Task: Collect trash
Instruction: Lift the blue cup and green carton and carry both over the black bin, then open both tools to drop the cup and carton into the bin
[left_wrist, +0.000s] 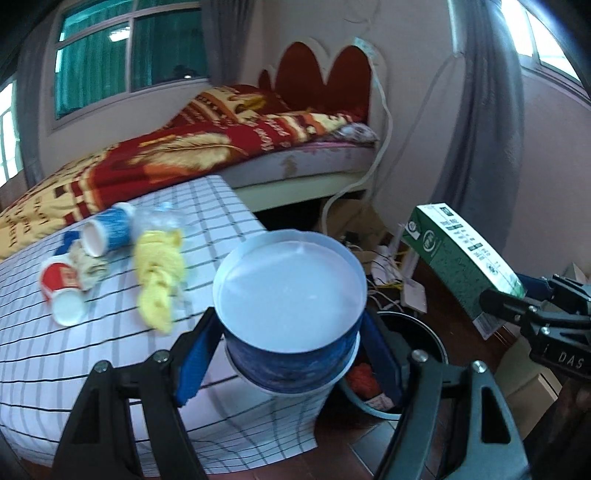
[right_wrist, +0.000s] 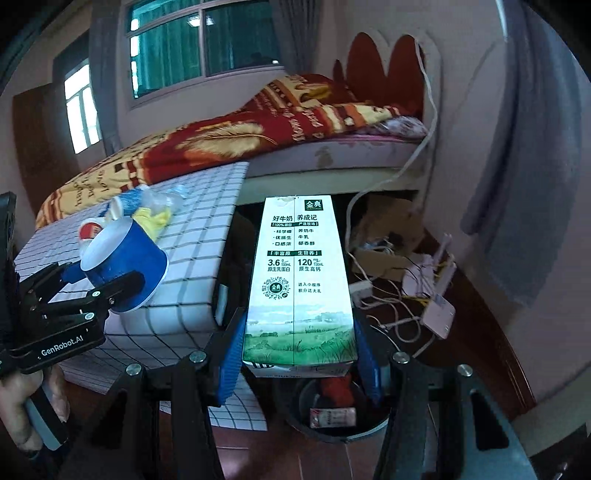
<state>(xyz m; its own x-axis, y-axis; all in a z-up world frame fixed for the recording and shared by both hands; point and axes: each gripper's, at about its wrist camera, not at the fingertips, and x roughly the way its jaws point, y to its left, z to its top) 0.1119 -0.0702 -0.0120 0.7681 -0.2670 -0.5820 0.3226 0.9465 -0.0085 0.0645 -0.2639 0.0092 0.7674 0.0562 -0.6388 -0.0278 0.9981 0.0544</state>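
Observation:
My left gripper (left_wrist: 291, 354) is shut on a blue paper cup (left_wrist: 290, 306), its white inside facing the camera; the blue pads (left_wrist: 195, 362) press its sides. The right wrist view shows that cup (right_wrist: 122, 258) over the table's edge. My right gripper (right_wrist: 299, 354) is shut on a green and white milk carton (right_wrist: 299, 280), which is also in the left wrist view (left_wrist: 461, 258). Below both sits a dark round bin (right_wrist: 332, 432) holding red scraps and a sachet. On the checked tablecloth (left_wrist: 74, 369) lie a blue cup (left_wrist: 110, 229), a red cup (left_wrist: 61, 284), a yellow wrapper (left_wrist: 159, 273) and a clear bottle (left_wrist: 159, 218).
A bed with a red and yellow blanket (left_wrist: 184, 147) stands behind the table. Cables, a white router (right_wrist: 439, 314) and cardboard (right_wrist: 384, 229) litter the wooden floor to the right of the bin. A grey curtain (left_wrist: 480, 147) hangs at the right wall. A hand (right_wrist: 22, 406) grips the left tool.

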